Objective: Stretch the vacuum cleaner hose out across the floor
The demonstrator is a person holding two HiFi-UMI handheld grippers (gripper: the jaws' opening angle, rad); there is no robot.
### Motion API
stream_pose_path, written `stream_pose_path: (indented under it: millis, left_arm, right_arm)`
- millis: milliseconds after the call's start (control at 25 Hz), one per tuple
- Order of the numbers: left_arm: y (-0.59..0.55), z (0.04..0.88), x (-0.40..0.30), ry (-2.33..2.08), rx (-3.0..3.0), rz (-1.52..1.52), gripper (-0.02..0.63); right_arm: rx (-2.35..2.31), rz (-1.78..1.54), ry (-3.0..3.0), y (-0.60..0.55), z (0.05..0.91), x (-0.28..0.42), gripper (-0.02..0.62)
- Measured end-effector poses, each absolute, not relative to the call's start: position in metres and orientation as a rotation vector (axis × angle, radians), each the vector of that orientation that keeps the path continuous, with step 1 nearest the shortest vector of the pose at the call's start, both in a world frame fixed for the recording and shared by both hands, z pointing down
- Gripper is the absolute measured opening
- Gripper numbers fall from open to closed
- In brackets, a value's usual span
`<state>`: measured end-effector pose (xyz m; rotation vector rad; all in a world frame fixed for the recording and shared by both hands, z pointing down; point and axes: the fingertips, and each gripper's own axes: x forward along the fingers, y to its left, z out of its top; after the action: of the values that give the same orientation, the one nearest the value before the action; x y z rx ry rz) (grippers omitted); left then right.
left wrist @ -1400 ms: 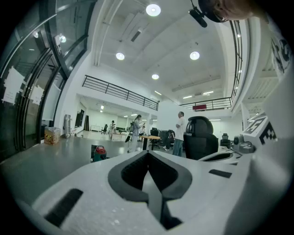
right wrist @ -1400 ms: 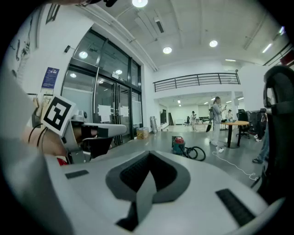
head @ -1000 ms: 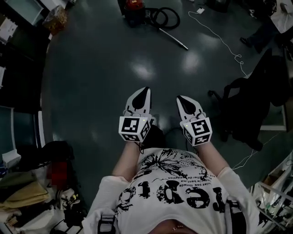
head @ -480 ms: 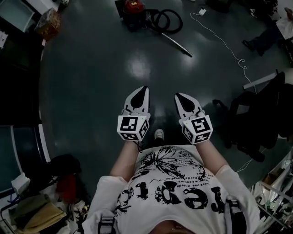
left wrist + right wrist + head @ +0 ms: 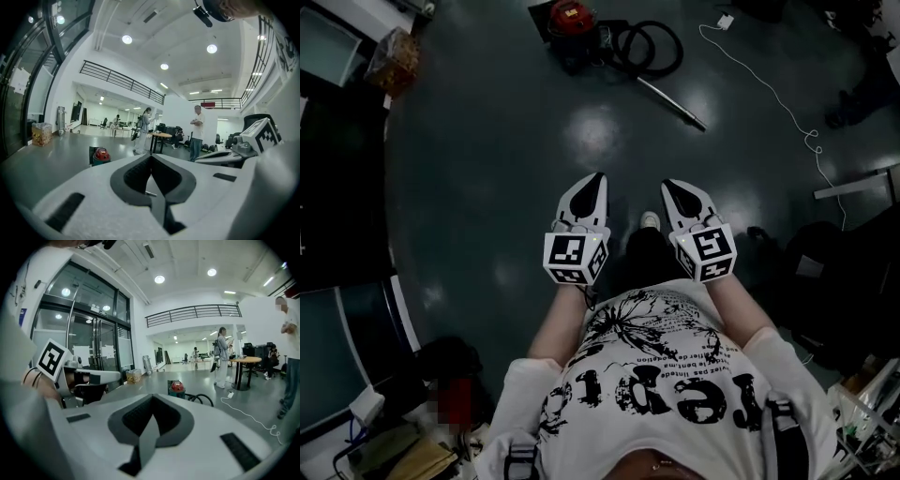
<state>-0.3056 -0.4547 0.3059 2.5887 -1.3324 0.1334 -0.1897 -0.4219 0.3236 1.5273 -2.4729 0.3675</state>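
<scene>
A red vacuum cleaner [image 5: 569, 19] stands far ahead on the dark floor, with its black hose [image 5: 648, 45] coiled beside it and a metal wand [image 5: 673, 103] lying out to the right. The vacuum cleaner [image 5: 100, 154] also shows in the left gripper view, and in the right gripper view the vacuum cleaner [image 5: 177, 388] appears with the hose [image 5: 200, 399]. My left gripper [image 5: 596, 178] and right gripper [image 5: 667, 185] are held side by side at waist height, both shut and empty, well short of the vacuum.
A white cable [image 5: 778, 98] snakes across the floor at the right. A black office chair [image 5: 825, 281] stands near my right side. Desks and clutter [image 5: 366, 56] line the left edge. People [image 5: 196, 131] stand by a round table [image 5: 243, 363] in the distance.
I have walked forward: the vacuum, hose and wand sit nearer in the head view, and the chair has slid back on the right. Both grippers stay shut, side by side.
</scene>
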Motion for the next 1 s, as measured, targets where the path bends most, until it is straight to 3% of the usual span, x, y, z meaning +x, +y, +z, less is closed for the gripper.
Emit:
stream_pose_path:
  millis: [640,1000]
  left_arm:
    - [-0.770,0.333,-0.216,-1.210,2.589,0.216,0.005]
    - [-1.014,0.345,-0.187,-0.989,2.689,0.268,0.005]
  right_arm:
    - [1.514,0.378,-2.407,-0.715,0.348,-0.106,0.002]
    - [1.745,0.404,-2.212,-0.937,0.366,-0.080,0.002]
